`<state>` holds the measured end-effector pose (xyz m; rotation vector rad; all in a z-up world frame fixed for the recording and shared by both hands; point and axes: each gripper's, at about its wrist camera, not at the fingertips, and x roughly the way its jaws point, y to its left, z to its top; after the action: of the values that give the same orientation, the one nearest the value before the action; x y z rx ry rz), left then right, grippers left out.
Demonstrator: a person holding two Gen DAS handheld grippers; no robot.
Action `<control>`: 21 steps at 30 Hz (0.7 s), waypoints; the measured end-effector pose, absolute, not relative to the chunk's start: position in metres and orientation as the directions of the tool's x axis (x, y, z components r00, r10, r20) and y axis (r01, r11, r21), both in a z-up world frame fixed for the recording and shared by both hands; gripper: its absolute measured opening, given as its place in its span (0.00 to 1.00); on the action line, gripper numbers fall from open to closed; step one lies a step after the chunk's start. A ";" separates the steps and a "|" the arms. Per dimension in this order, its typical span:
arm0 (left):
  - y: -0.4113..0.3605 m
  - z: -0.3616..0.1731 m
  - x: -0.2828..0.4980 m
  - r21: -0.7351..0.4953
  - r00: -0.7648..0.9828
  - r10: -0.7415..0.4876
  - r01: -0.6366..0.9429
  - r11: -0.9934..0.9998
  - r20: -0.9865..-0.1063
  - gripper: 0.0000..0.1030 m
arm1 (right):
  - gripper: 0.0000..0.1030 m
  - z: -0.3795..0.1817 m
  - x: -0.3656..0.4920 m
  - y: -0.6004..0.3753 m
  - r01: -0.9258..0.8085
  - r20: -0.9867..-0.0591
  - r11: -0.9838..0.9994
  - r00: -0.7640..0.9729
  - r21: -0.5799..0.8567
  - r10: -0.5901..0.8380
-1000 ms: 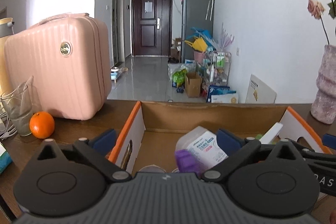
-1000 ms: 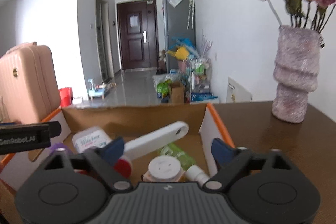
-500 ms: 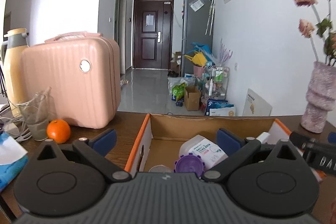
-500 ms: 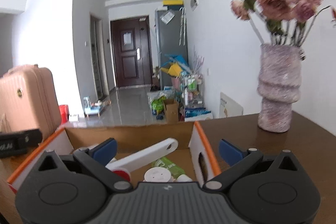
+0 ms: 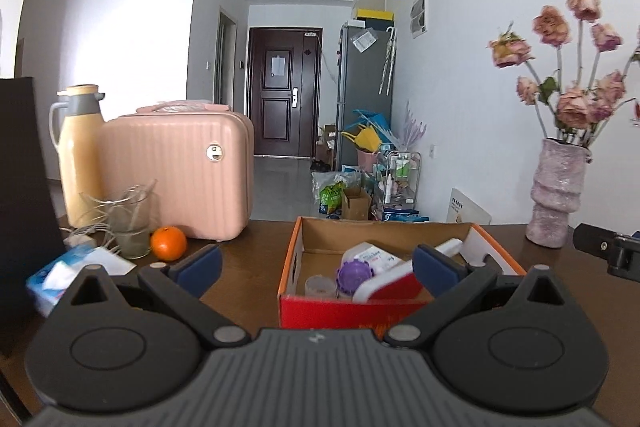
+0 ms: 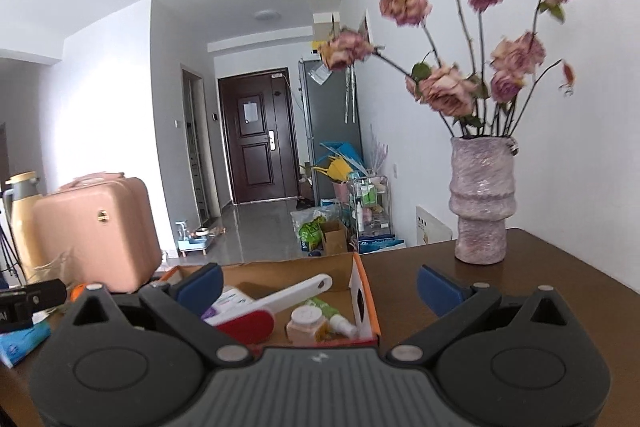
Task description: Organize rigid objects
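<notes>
Apparently nearly done: the orange-edged cardboard box [image 5: 400, 303] holds bottles and a white-handled red brush [image 6: 272, 303]; both grippers' fingers [image 5: 198, 263] [image 6: 438, 289] stand apart, empty, above the bench [image 6: 520, 267].

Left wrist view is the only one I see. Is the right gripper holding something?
Observer: No. The right gripper is open, with nothing between its fingers.
Operator: What is in the near right corner of the box? It is hidden for me.
Observer: In the box, a peach jar with a white lid stands there.
Operator: Anything beside it?
Observer: A green bottle lies next to that jar.
</notes>
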<state>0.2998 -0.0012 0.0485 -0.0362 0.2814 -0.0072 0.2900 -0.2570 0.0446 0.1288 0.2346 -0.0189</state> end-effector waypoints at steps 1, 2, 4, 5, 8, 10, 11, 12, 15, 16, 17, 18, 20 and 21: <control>0.000 0.049 0.286 -0.038 0.962 -0.014 0.004 0.999 -0.274 1.00 | 1.00 0.044 0.280 -0.257 0.030 -0.235 0.992 0.972 0.121 0.000; 0.000 0.048 0.274 -0.039 0.962 -0.014 0.003 0.999 -0.272 1.00 | 1.00 0.043 0.268 -0.257 0.026 -0.238 0.993 0.971 0.114 0.002; 0.002 0.046 0.251 -0.041 0.962 -0.002 -0.009 0.999 -0.273 1.00 | 1.00 0.040 0.245 -0.255 0.024 -0.245 0.995 0.969 0.100 0.001; 0.003 0.045 0.240 -0.043 0.962 -0.001 -0.011 0.999 -0.274 1.00 | 1.00 0.038 0.233 -0.254 0.021 -0.251 0.995 0.968 0.092 0.003; 0.009 0.041 0.209 -0.044 0.959 0.016 -0.029 0.999 -0.283 1.00 | 1.00 0.033 0.201 -0.252 0.015 -0.257 0.997 0.966 0.078 0.005; 0.013 0.039 0.188 -0.045 0.959 0.025 -0.039 0.998 -0.282 1.00 | 1.00 0.030 0.181 -0.252 0.014 -0.264 0.997 0.965 0.082 0.008; 0.014 0.039 0.180 -0.045 0.960 0.030 -0.044 0.998 -0.279 1.00 | 1.00 0.028 0.172 -0.251 0.012 -0.265 0.997 0.964 0.082 0.010; 0.016 0.038 0.169 -0.045 0.960 0.036 -0.051 0.998 -0.276 1.00 | 1.00 0.026 0.163 -0.250 0.012 -0.267 0.997 0.964 0.080 0.010; 0.018 0.036 0.146 -0.043 0.960 0.040 -0.054 0.998 -0.277 1.00 | 1.00 0.021 0.141 -0.247 0.011 -0.269 0.998 0.963 0.067 0.008; 0.018 0.035 0.139 -0.042 0.960 0.041 -0.055 0.998 -0.276 1.00 | 1.00 0.019 0.133 -0.246 0.009 -0.272 0.998 0.962 0.064 0.009; 0.018 0.033 0.132 -0.039 0.961 0.039 -0.052 0.998 -0.275 1.00 | 1.00 0.018 0.128 -0.244 0.005 -0.275 0.998 0.961 0.062 0.012; 0.018 0.033 0.126 -0.037 0.961 0.036 -0.048 0.998 -0.274 1.00 | 1.00 0.017 0.123 -0.243 0.002 -0.277 0.998 0.961 0.058 0.014; 0.017 0.032 0.118 -0.037 0.962 0.031 -0.043 0.998 -0.271 1.00 | 1.00 0.016 0.116 -0.242 -0.002 -0.279 0.999 0.960 0.049 0.016; 0.017 0.032 0.114 -0.038 0.962 0.026 -0.038 0.999 -0.270 1.00 | 1.00 0.016 0.113 -0.241 -0.003 -0.278 0.999 0.961 0.047 0.016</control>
<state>0.1142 0.0167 0.0323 -0.0428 0.2729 0.0326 0.1131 -0.2415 0.0158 0.0465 0.2818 0.0095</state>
